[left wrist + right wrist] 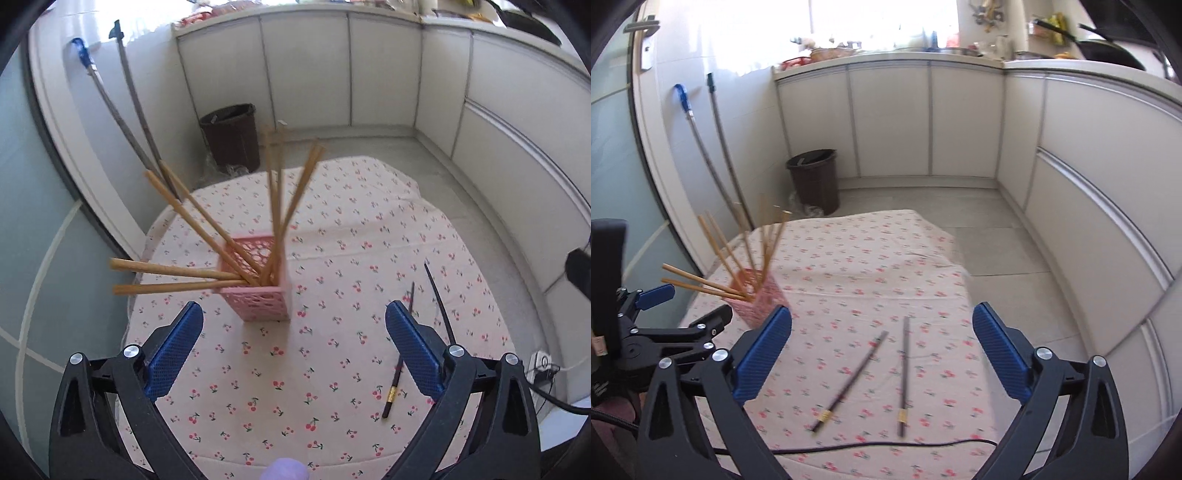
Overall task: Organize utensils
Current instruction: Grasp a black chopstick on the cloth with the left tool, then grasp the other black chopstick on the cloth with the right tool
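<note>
Pink plastic, pierced with a lattice of holes, forms the utensil holder [264, 295] that stands on the surface [332, 236], just ahead of the left gripper [293, 345] and a little left of its midline. Several wooden chopsticks [177, 273] stand in the holder and fan outward: two lean almost flat to the left, two slant up to the left, and the rest rise nearly upright. The left gripper is released, its blue pads spread wide with nothing between them. To the right of that gripper's right finger lie two dark chopsticks [400, 354] on the cherry-print cloth, one partly hidden behind the finger.

In the right wrist view, the left gripper [685, 306] shows at the far left, beside the pink holder [759, 299]. The right gripper [882, 354] is also released, its pads standing far apart and gripping nothing. Both dark chopsticks [904, 373] lie on the cloth in front of it, between the lines of its two fingers, apart from each other and not touching either pad. A black cable [849, 445] crosses the cloth below them, nearer the gripper's body.
</note>
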{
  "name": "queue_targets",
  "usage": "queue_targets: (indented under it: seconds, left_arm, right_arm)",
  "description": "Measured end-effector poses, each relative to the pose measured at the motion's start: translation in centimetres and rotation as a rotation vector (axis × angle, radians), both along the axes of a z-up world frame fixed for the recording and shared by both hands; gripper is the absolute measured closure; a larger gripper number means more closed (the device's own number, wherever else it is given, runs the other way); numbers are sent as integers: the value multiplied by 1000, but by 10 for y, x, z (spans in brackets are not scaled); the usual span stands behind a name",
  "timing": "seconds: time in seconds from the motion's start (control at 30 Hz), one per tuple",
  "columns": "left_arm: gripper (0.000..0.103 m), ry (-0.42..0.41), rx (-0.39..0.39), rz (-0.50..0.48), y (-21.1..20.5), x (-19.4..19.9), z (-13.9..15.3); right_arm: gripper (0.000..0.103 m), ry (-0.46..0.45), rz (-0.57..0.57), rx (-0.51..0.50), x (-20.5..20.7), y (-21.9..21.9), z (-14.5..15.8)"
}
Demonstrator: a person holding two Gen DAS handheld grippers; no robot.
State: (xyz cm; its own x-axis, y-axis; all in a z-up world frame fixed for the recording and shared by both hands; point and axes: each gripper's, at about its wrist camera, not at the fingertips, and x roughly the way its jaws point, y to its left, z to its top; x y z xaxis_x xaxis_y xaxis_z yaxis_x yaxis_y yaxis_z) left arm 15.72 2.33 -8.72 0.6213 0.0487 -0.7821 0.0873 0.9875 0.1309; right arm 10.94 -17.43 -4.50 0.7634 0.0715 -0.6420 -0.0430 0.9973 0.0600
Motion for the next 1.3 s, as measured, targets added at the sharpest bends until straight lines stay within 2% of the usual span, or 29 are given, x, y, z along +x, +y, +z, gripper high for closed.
queue_targets:
  seconds: [0.2,0.33,0.5,0.77,0.83,0.93,0.97,1.07,1.13,1.2,1.3]
  left_arm:
    - [8,196,83,-94,-56,26,-64]
    - [8,292,119,-143,-86,42,-97]
    - [8,360,168,-140,-106,69,-127]
    - [9,422,145,-118,-120,105,-156]
    - [18,459,96,-110,-119,111,-163]
    - [36,477,-26,-105,-112,119,-165]
    - [38,471,-24,-109,-112,120,-165]
    - [57,454,-35,-104,-108,122,-163]
    - [92,451,-45,-124,-107,120,-161]
    - [99,441,-21,-144,-107,114,-160]
    - [99,388,33,-177,-111,99,-161]
  right_arm:
    - [7,122,-100,-52,11,-52,-19]
    - [7,201,-83,-36,16,-68,-29]
    - [7,282,-89,8,21,-80,-42]
    - [7,337,-128,139,26,-98,-52]
    - [7,348,-129,166,27,-101,-54]
    - [7,360,-141,185,29,-104,-57]
    - [7,363,-143,191,29,-104,-58]
    - [7,375,-143,210,31,-104,-62]
    - [7,384,-140,214,33,-103,-65]
    - [7,400,-138,204,37,-100,-71]
    - [7,429,-126,180,47,-92,-83]
